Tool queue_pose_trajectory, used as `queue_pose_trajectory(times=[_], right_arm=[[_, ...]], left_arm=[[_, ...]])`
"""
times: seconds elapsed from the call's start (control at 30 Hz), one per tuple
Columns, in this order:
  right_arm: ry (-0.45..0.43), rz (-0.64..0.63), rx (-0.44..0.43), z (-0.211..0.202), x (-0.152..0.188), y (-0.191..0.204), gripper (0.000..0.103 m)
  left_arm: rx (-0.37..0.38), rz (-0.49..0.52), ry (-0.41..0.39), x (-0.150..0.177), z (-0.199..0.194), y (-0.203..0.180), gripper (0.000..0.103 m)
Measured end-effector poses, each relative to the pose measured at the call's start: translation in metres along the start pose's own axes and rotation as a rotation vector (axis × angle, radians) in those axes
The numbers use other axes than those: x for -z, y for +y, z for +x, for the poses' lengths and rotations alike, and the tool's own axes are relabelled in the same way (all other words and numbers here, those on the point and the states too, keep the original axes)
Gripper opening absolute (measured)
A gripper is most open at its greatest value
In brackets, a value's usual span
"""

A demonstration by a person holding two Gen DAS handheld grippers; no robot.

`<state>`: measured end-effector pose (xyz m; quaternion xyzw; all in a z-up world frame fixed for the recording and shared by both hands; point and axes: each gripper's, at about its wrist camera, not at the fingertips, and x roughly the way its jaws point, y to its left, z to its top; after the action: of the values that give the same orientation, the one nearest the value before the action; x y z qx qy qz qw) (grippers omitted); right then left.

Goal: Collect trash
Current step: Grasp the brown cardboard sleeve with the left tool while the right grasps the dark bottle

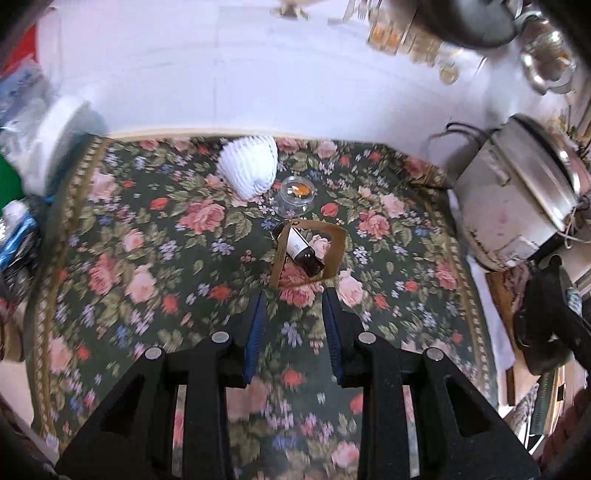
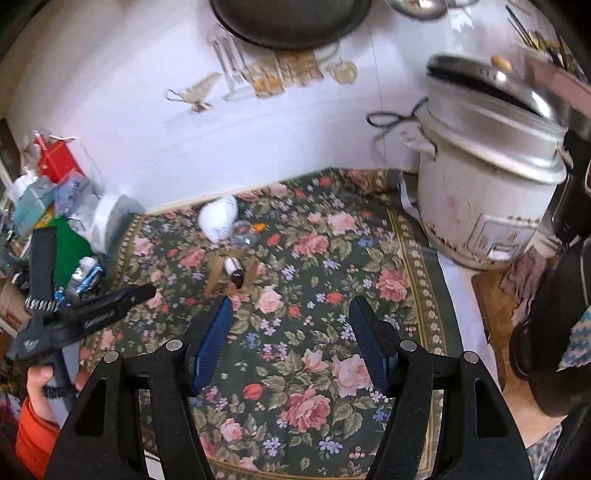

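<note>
On the floral cloth (image 1: 155,229) lie a white foam fruit net (image 1: 248,166), a clear plastic cup with orange residue (image 1: 296,194), and a small dark bottle with a white label (image 1: 303,253) resting on a brown cardboard piece (image 1: 334,254). My left gripper (image 1: 293,295) is open and empty, just short of the cardboard. My right gripper (image 2: 290,304) is open and empty, further back; the bottle (image 2: 235,275), cup (image 2: 245,232) and net (image 2: 218,218) lie ahead of it to the left. The left gripper's body (image 2: 85,317) shows at the right view's left edge.
A white rice cooker (image 2: 484,195) stands at the right on the cloth. A white-lidded jar (image 2: 107,221) and piled packets (image 2: 48,199) crowd the left. The white wall (image 1: 258,81) rises behind, hung with a dark pan (image 2: 291,22) and utensils.
</note>
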<state>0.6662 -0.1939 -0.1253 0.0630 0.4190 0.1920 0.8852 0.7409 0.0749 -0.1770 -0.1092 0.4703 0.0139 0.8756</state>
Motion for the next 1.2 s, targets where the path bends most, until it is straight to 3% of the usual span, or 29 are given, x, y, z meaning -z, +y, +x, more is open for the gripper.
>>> queue_pose_trajectory(times=[0.3, 0.4, 0.43, 0.5, 0.6, 0.77, 1.0, 1.2], right_arm=[[0.065, 0.109, 0.075, 0.037, -0.006, -0.003, 0.062], [0.088, 0.108, 0.092, 0.053, -0.009, 0.004, 0.062], [0.093, 0.107, 0.096, 0.058, -0.010, 0.005, 0.062], [0.105, 0.109, 0.093, 0.067, -0.012, 0.009, 0.062], [0.128, 0.096, 0.089, 0.081, -0.015, 0.017, 0.062], [0.178, 0.055, 0.060, 0.111, -0.023, 0.036, 0.062], [0.228, -0.058, -0.005, 0.171, -0.037, 0.076, 0.062], [0.274, -0.127, -0.021, 0.225, -0.039, 0.106, 0.062]], left_arm=[[0.036, 0.068, 0.128, -0.032, 0.091, 0.007, 0.029], [0.062, 0.081, 0.150, -0.037, 0.107, 0.009, 0.018], [0.068, 0.084, 0.157, -0.037, 0.111, 0.010, 0.010], [0.086, 0.076, 0.162, -0.039, 0.116, 0.013, 0.006], [0.120, 0.057, 0.150, -0.041, 0.116, 0.020, 0.001], [0.144, 0.009, 0.097, -0.044, 0.093, 0.043, 0.000], [0.046, -0.064, 0.008, -0.045, 0.048, 0.100, 0.000], [-0.017, -0.137, -0.005, -0.033, 0.033, 0.145, 0.000]])
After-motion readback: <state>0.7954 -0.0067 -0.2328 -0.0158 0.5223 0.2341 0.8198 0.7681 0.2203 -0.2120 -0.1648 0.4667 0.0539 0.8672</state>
